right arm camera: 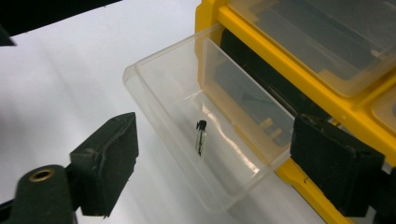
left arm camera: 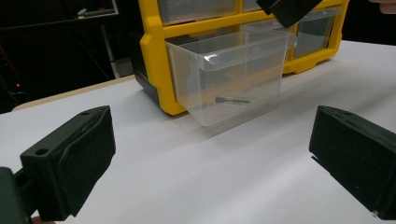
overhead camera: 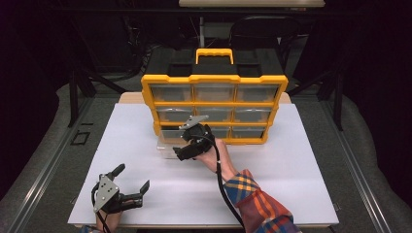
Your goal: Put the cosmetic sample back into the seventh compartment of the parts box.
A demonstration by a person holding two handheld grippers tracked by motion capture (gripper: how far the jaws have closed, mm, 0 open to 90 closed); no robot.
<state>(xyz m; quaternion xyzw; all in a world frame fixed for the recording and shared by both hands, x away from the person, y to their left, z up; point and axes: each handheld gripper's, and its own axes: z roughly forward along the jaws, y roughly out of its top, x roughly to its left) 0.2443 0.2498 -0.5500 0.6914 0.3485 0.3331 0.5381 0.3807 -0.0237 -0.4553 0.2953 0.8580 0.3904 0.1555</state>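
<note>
Clear drawer (right arm camera: 205,140) is pulled out of the yellow organizer (overhead camera: 214,104), bottom-left slot, mid-table toward the far edge, small vial (right arm camera: 201,138) inside. Right gripper (overhead camera: 190,145) spread wide above it, empty; left gripper (overhead camera: 127,187) wide at the near-left corner. Push the drawer front squarely.

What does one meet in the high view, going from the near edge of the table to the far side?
Left tongs → right tongs → pulled-out clear drawer → yellow organizer → its yellow carry handle.
</note>
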